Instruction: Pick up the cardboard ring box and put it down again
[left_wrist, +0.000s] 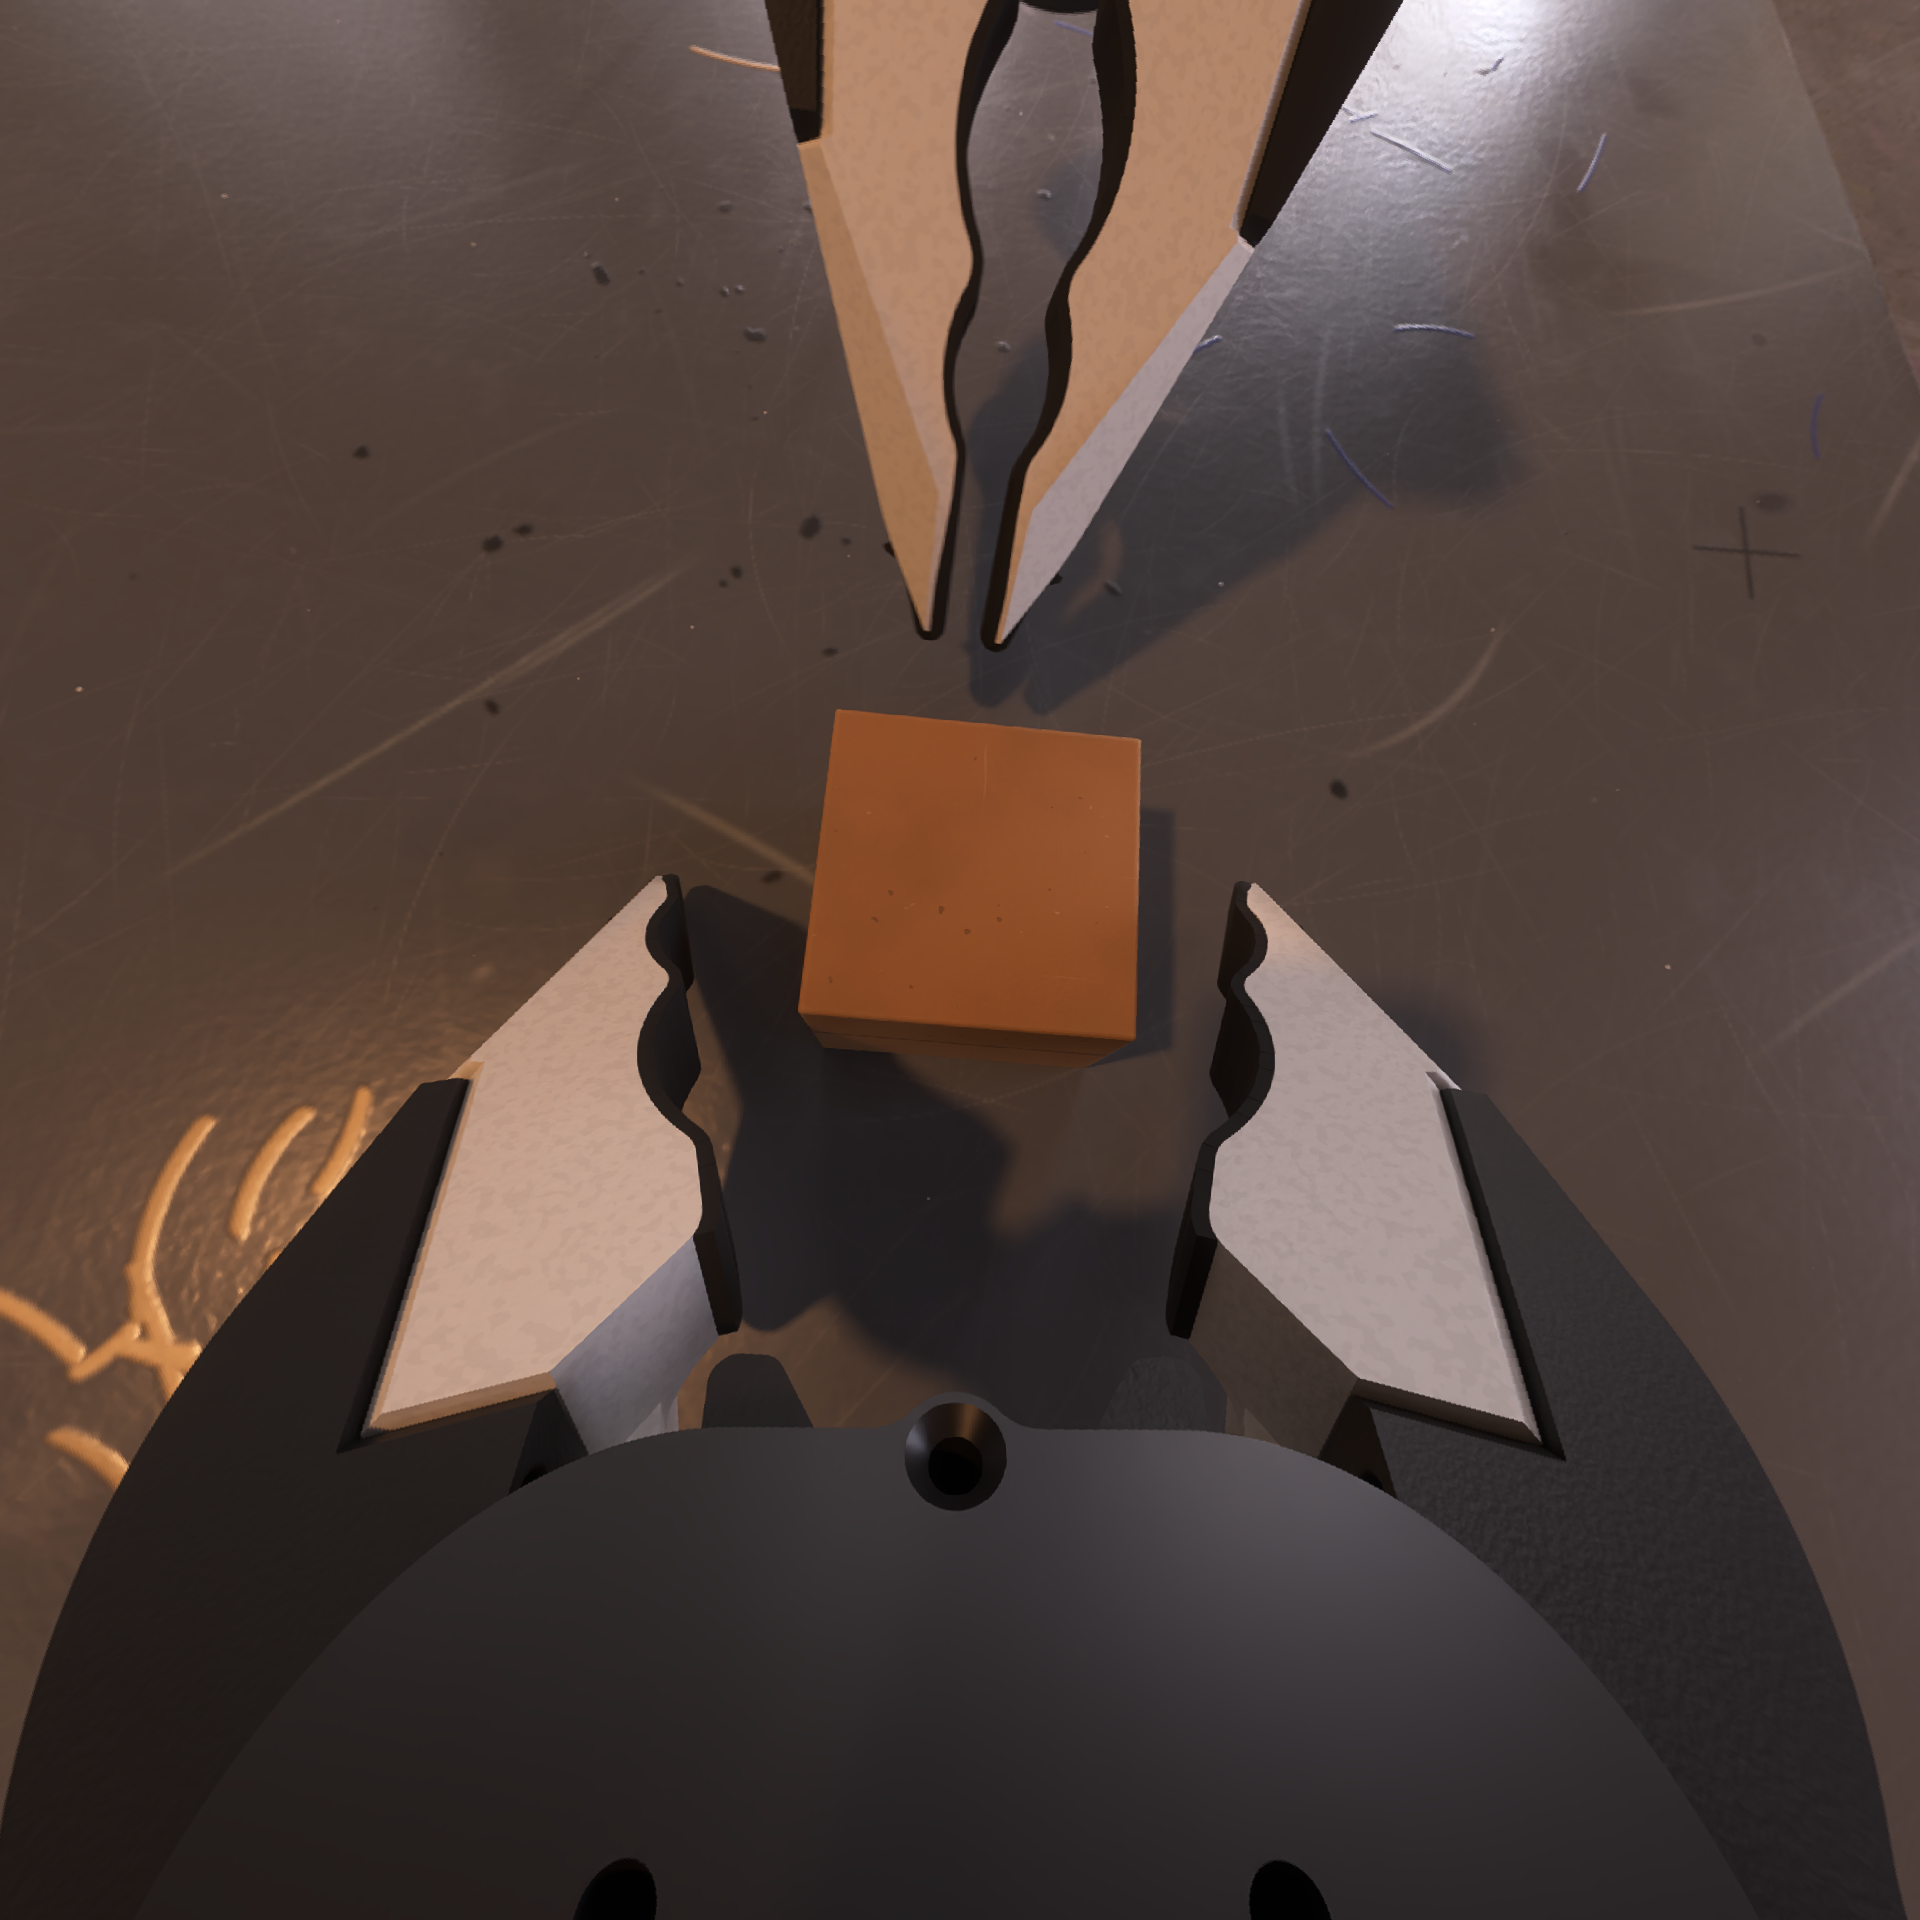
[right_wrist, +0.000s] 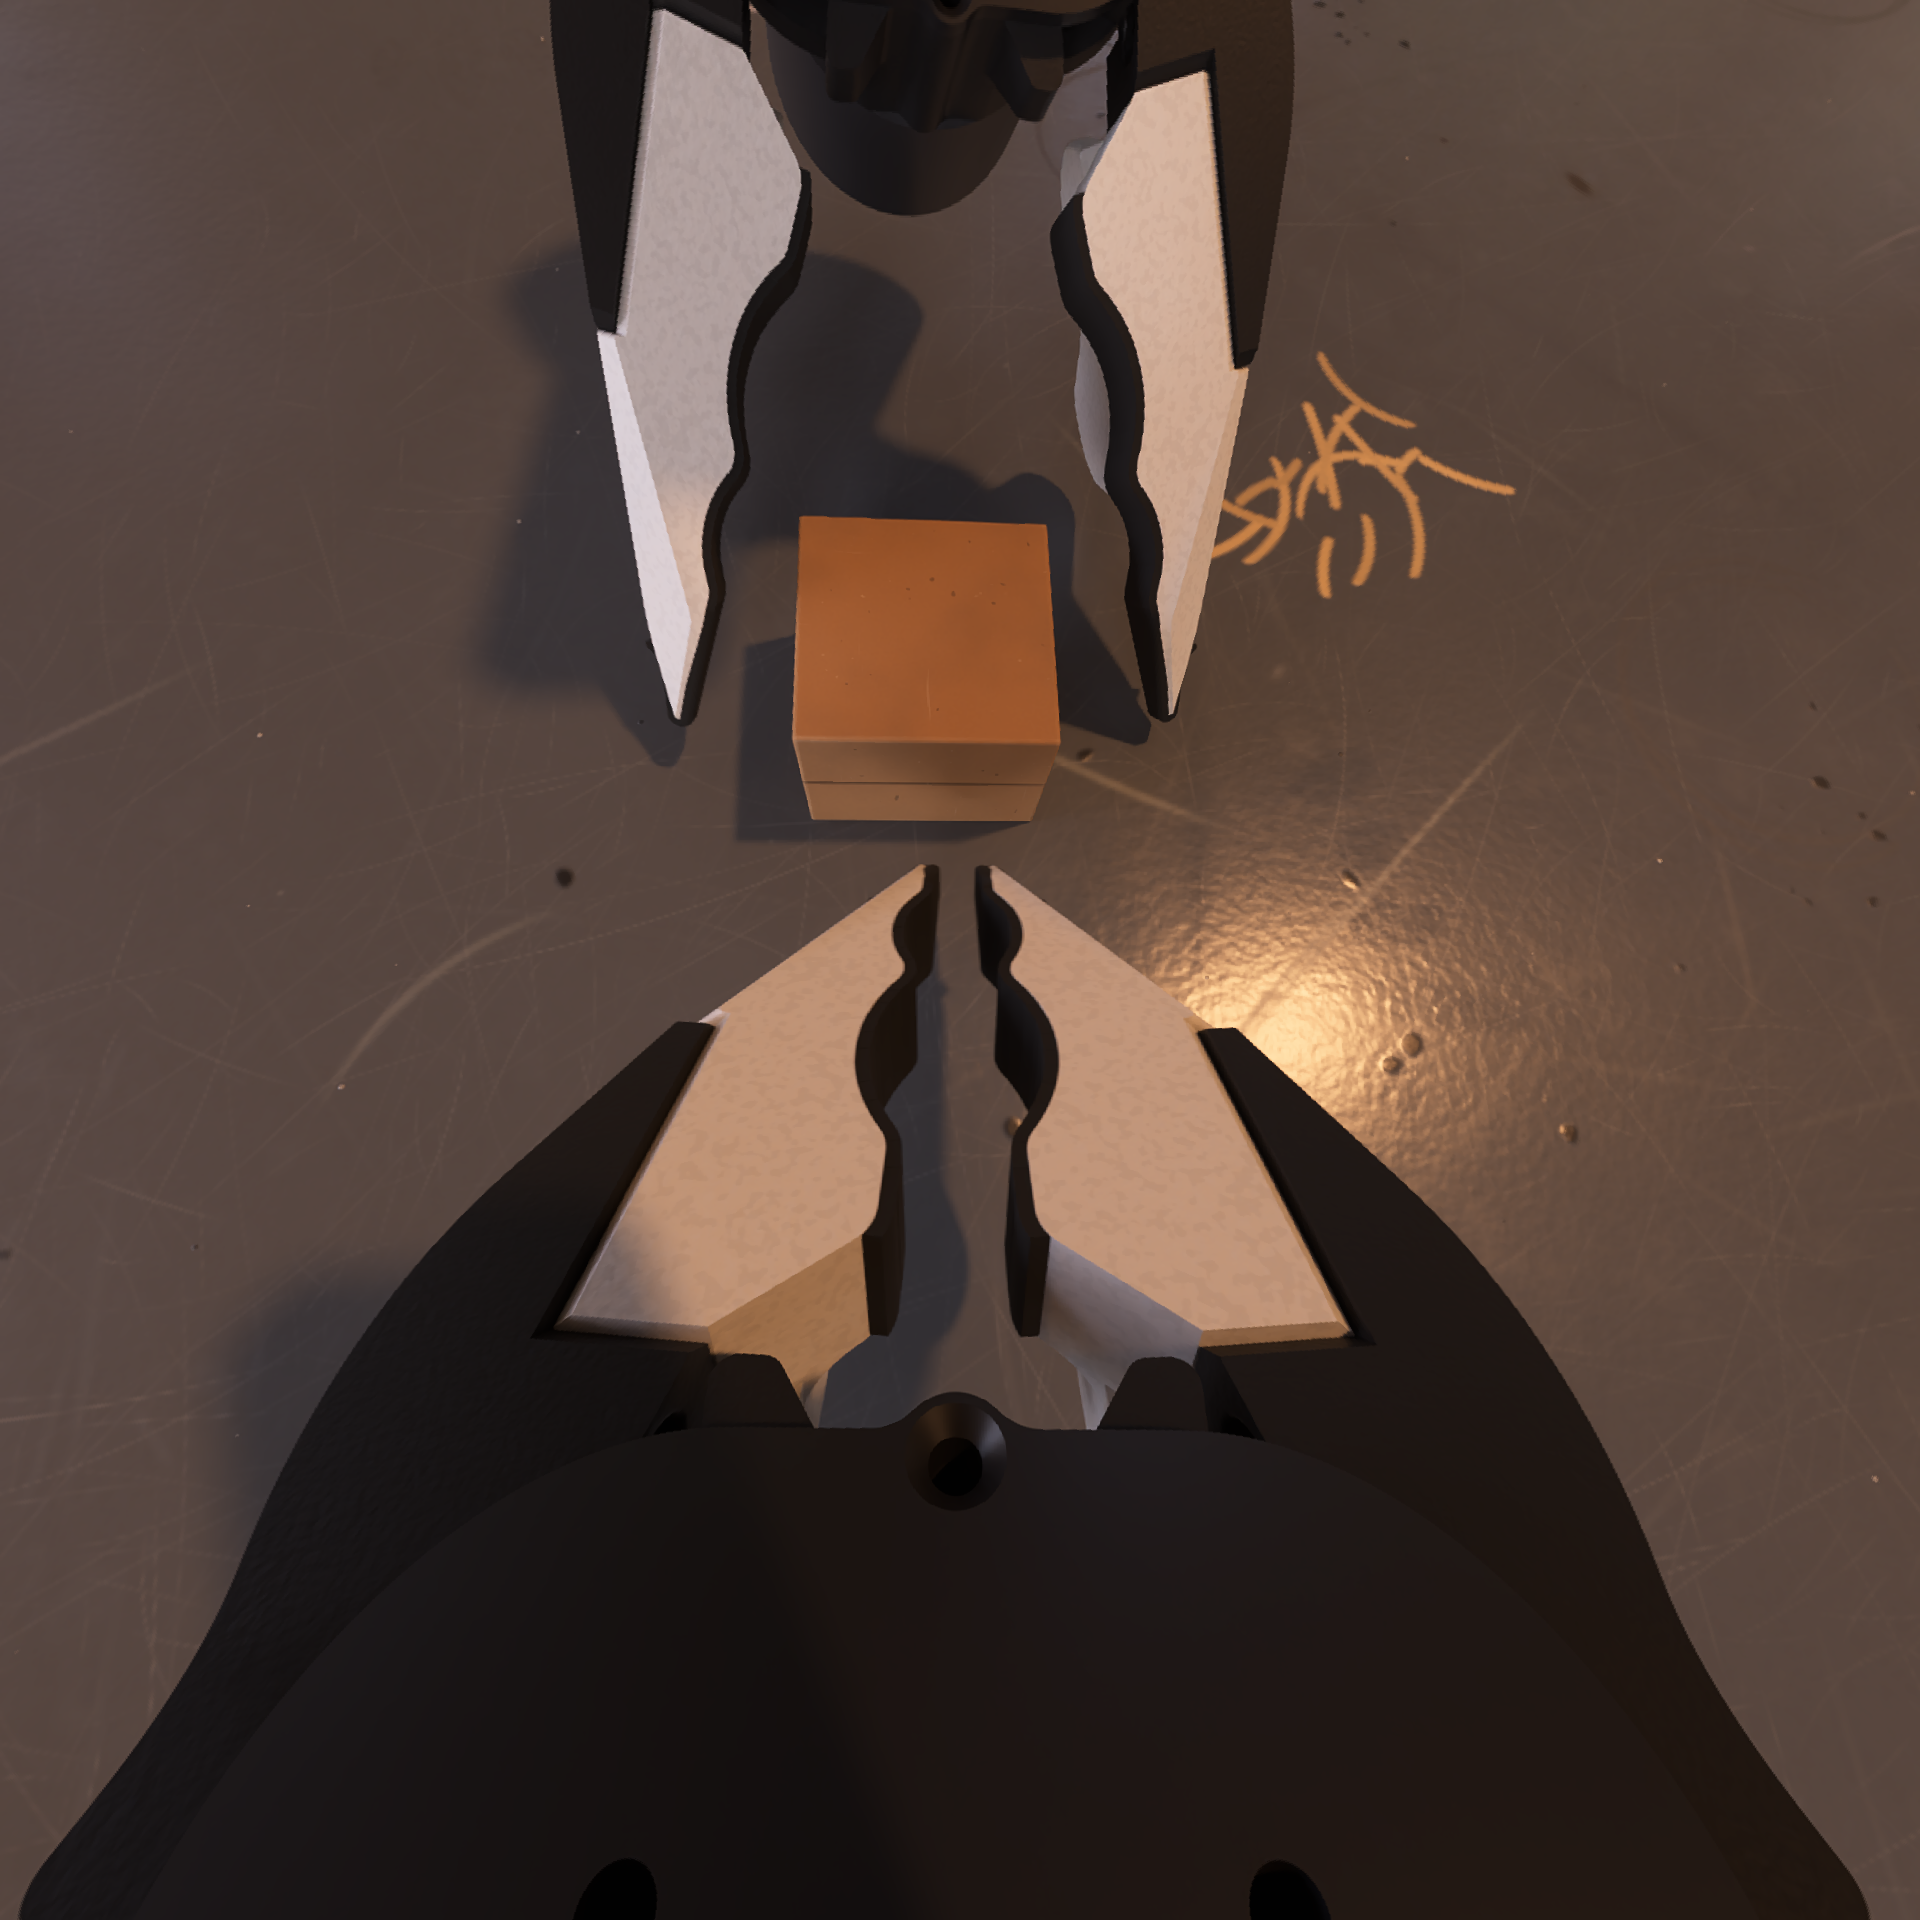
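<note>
Dark, scuffed tabletop (left_wrist: 364, 520), glossy in patches, scored with fine scratches and flecked with small dark specks; one orange scribble (right_wrist: 1351, 488) is drawn on it, seen at lower left in the left wrist view.

One cardboard ring box (left_wrist: 971, 883): small, brown, lid shut, a seam line showing around its side. It sits flat on the tabletop, between the two grippers.

Two grippers, two fingers each, facing one another across the box.

Left gripper (left_wrist: 956, 899): fingers spread wide, one on each side of the box. Gap visible on both sides; neither finger touches it. From the right wrist view the same fingers flank the box (right_wrist: 925, 634), tips reaching most of the way along its sides.

Right gripper (right_wrist: 956, 873): fingers drawn nearly together, only a narrow slit between the tips, nothing held. Tips point at the box's near face, just short of it, not touching.
</note>
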